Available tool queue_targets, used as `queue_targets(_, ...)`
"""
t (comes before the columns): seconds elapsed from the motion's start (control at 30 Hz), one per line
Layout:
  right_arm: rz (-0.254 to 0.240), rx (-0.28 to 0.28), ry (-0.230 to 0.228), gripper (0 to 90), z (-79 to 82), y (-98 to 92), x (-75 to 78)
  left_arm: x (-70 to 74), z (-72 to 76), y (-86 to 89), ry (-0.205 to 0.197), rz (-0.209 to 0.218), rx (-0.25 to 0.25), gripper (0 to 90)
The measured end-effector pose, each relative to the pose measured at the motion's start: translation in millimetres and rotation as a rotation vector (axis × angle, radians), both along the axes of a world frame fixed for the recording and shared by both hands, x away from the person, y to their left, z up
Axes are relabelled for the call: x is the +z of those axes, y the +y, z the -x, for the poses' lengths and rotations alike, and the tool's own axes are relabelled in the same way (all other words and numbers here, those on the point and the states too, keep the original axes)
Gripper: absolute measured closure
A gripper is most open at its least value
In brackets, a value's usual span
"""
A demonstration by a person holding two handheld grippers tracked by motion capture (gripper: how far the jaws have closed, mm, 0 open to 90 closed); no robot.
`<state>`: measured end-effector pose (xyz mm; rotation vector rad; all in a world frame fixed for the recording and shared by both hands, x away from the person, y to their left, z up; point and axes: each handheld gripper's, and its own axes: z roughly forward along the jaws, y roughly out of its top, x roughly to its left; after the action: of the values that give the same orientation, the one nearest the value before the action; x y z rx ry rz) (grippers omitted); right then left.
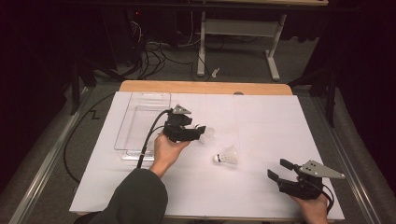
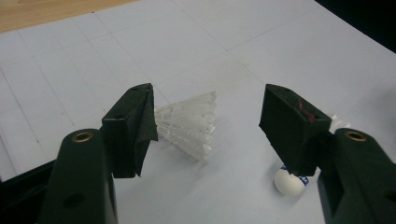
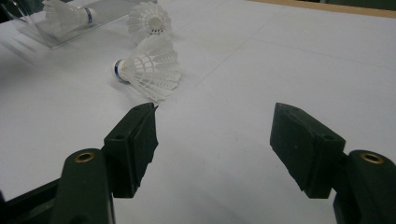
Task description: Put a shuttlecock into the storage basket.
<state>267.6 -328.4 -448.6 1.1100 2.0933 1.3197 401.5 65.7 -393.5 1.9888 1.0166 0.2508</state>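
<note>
Presently listed, placed relative to the clear tray on the white sheet. Left gripper: just right of the tray, jaws spread, one shuttlecock lying between them, not pinched. Second shuttlecock: farther right of the tray and nearer the person, lying on its side, cork toward the tray. Right gripper: well apart from the tray at the sheet's near right corner, jaws spread, holding nothing.
</note>
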Motion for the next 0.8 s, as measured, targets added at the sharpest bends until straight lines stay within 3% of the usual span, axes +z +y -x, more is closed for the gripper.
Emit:
queue_targets(0.5,0.001,0.001,0.003,32.1,-0.3,-0.1,-0.1,1.6,-7.1,-10.1,0.011,-0.040,-0.016,36.1)
queue_targets(0.8,-0.001,0.000,0.004,32.1,-0.5,-0.3,-0.1,0.9,-14.2,-18.9,0.084,-0.101,-0.048,38.5)
